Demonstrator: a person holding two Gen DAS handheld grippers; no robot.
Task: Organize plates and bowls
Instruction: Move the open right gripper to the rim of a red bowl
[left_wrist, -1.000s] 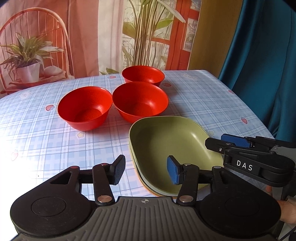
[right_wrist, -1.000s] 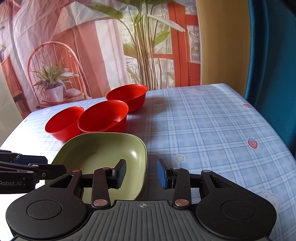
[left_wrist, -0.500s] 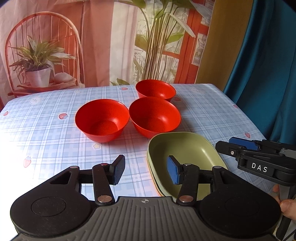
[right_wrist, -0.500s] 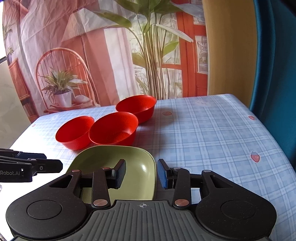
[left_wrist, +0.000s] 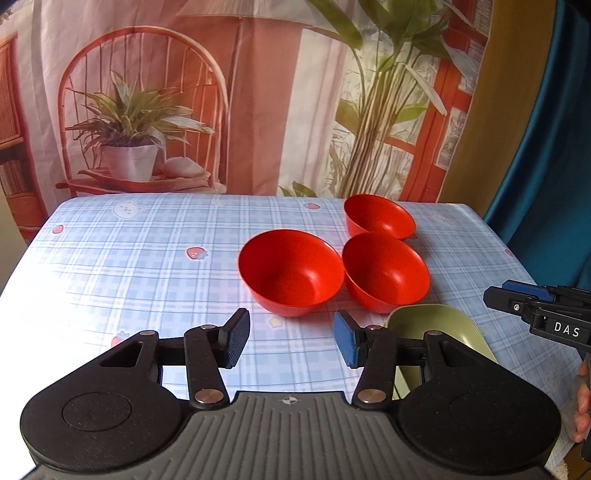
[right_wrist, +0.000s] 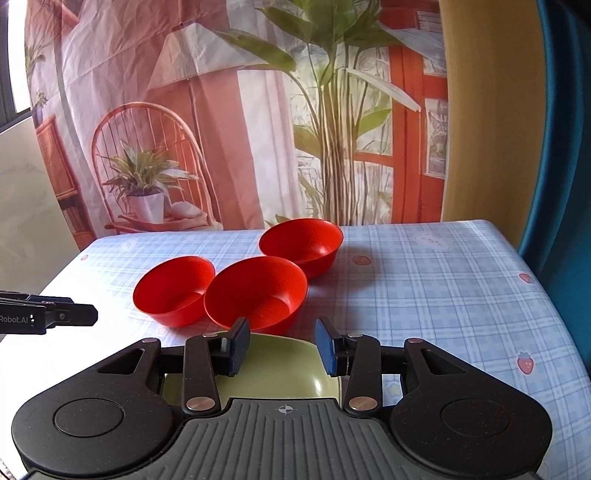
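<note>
In the left wrist view the left gripper (left_wrist: 291, 338) sits low in the frame with its jaws parted and only the checked tablecloth (left_wrist: 147, 266) between them; it holds nothing. Just above it, right of centre, the three red bowls (left_wrist: 291, 271) stand upright and clustered, rims touching or nearly so, which suggests they are gathered for nesting but not yet stacked. The green plate (left_wrist: 436, 325) lies at the lower right, partly hidden behind the gripper's right finger, close below the nearest bowl.

In the right wrist view the right gripper (right_wrist: 282, 347) hovers over the plate's far edge at lower centre, jaws parted and gripping nothing. The plate rests flat on the cloth, apparently already set in its place. Whether other plates lie beneath it cannot be told. Judging by this layout, the plates look sorted, and the bowls remain to be stacked.
</note>
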